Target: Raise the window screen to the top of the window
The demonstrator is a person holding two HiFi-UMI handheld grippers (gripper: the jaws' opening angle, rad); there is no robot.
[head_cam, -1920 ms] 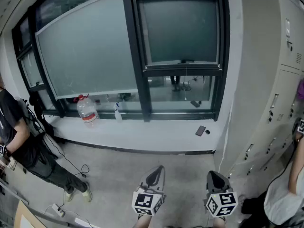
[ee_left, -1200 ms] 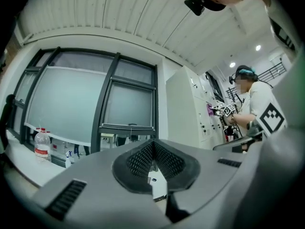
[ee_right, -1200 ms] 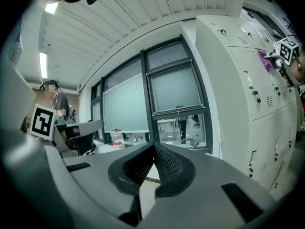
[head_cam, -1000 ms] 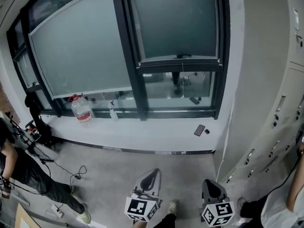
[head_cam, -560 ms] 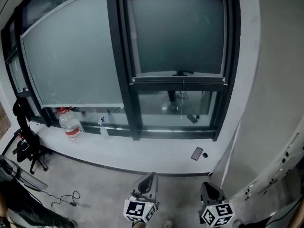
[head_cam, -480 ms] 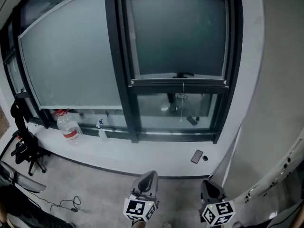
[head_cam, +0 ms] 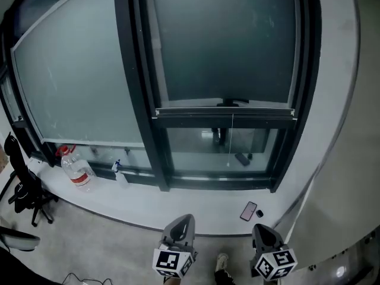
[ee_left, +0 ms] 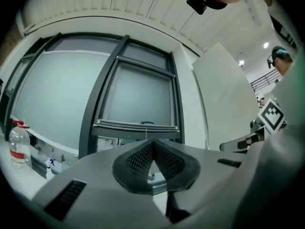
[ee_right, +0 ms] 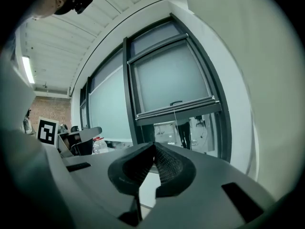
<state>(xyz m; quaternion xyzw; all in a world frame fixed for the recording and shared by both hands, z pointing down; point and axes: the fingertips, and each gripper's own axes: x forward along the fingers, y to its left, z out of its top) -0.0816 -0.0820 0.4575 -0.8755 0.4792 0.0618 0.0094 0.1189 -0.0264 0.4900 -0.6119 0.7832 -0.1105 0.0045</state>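
The window screen (head_cam: 222, 46) is a grey mesh panel in the dark-framed right-hand window. Its bottom bar (head_cam: 224, 113) sits about two-thirds of the way down, with a small handle (head_cam: 231, 103) on it and a thin cord (head_cam: 231, 140) hanging below. The bar also shows in the left gripper view (ee_left: 137, 126) and the right gripper view (ee_right: 177, 108). My left gripper (head_cam: 182, 224) and right gripper (head_cam: 263, 233) are side by side low in the head view, short of the sill. Both are shut with nothing between the jaws.
A white sill (head_cam: 196, 215) runs under the window; on it lie a phone (head_cam: 248, 211), a large water bottle (head_cam: 74, 168) and a spray bottle (head_cam: 119, 174). A black chair (head_cam: 19, 183) stands at far left. A pale wall or cabinet side (head_cam: 350, 159) rises close on the right.
Both grippers have moved forward toward the window, which now looms larger. The person at the left and the lockers at the right have slid out of the head view.
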